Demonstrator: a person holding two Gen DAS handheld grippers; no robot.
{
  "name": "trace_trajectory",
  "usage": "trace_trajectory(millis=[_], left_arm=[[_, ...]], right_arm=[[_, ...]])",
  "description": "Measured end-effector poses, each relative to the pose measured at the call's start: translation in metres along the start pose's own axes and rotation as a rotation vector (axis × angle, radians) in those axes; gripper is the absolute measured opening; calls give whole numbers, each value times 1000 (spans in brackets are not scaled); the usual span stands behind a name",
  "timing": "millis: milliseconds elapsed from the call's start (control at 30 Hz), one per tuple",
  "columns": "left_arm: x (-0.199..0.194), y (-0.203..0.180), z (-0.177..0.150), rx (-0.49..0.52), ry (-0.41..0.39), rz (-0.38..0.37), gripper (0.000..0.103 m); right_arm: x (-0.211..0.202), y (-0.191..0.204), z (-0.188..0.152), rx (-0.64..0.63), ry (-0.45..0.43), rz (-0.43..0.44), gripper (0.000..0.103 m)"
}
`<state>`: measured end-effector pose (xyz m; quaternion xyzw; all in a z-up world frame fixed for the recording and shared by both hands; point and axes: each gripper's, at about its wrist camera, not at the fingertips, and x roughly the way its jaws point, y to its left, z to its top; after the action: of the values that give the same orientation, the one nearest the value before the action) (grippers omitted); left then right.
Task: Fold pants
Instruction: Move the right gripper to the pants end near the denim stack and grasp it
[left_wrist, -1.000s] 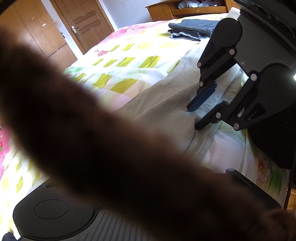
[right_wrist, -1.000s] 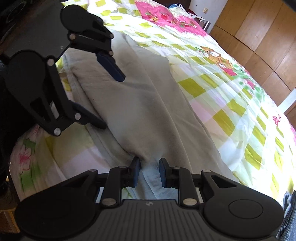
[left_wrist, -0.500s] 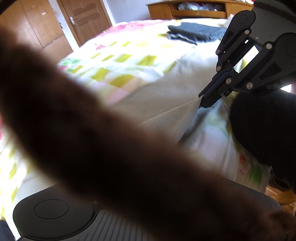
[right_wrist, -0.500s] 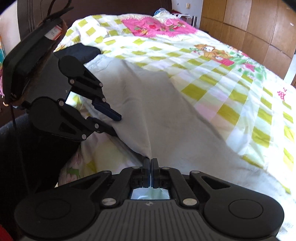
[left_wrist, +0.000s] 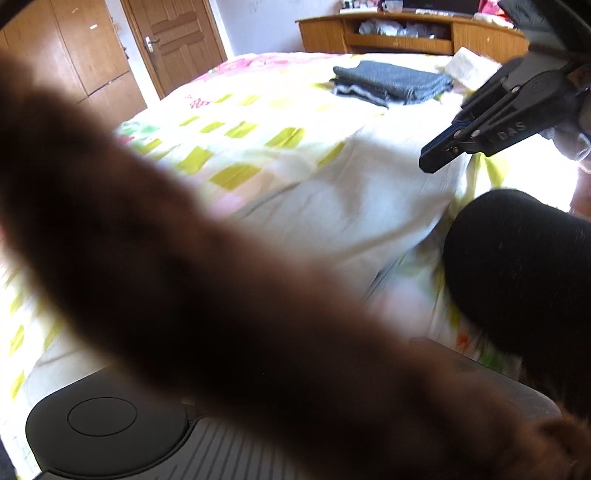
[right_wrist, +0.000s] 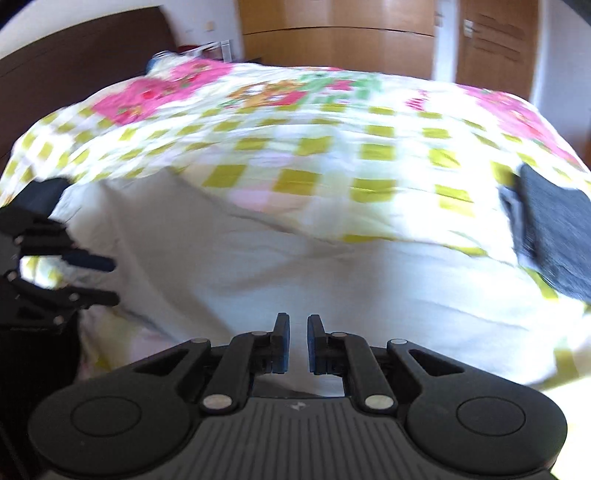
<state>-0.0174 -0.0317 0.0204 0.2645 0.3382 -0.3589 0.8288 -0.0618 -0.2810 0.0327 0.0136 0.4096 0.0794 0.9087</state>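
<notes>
home bedroom | quilted bed (right_wrist: 332, 147) | wooden wardrobe (right_wrist: 332, 33) | panelled door (left_wrist: 177, 40)

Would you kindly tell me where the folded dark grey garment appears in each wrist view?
Left wrist view: folded dark grey garment lies upper centre-right, on the far part of the bed.
Right wrist view: it sits at the right edge, partly cut off.
Shared landmark: the pale pants spread across the bed.

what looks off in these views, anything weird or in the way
A blurred brown mass covers much of the left wrist camera's view, hiding the left gripper's own fingers. What it is cannot be told. The pale pants lie rumpled on the bed.
</notes>
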Motion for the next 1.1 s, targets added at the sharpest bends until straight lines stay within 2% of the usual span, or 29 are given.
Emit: trace_trajectory(millis=[100,267,400,500,567,667,800,1000,1033,1067,1100], left_arm=[[9,-12,17,12,-39,-31,37],[32,-42,46,83,-93,-81,38],[50,-56,62,99,-109,-80,38],[57,-60,68,104,-104,-80,41],[59,-61,70,113,-101,-76,44],[61,-63,74,120,-99,-80,45],[67,-70,79,138,-98,-95,45],[67,-78,82,165,-98,-98,50],[67,-78,82,166,-97,-96,50],[66,-78,82,166,-95,-96,50],[66,-78,82,167,-94,-95,50]], right_arm=[[-10,-48,-10,224,-21,-83,25],[-12,-94,-27,479,-10,-182,28],[-10,-117,-41,651,-35,-120,28],[-15,-116,-37,616,-94,-134,28],[-16,-115,-35,573,-82,-179,30],[-11,-129,-47,657,-34,-203,30],[-16,-150,-63,812,-88,-158,30],[-10,-164,-61,900,-135,-113,34],[-10,-166,-61,914,-145,-109,32],[-11,-167,-61,928,-151,-105,20],[-13,-167,-62,946,-157,-95,20]])
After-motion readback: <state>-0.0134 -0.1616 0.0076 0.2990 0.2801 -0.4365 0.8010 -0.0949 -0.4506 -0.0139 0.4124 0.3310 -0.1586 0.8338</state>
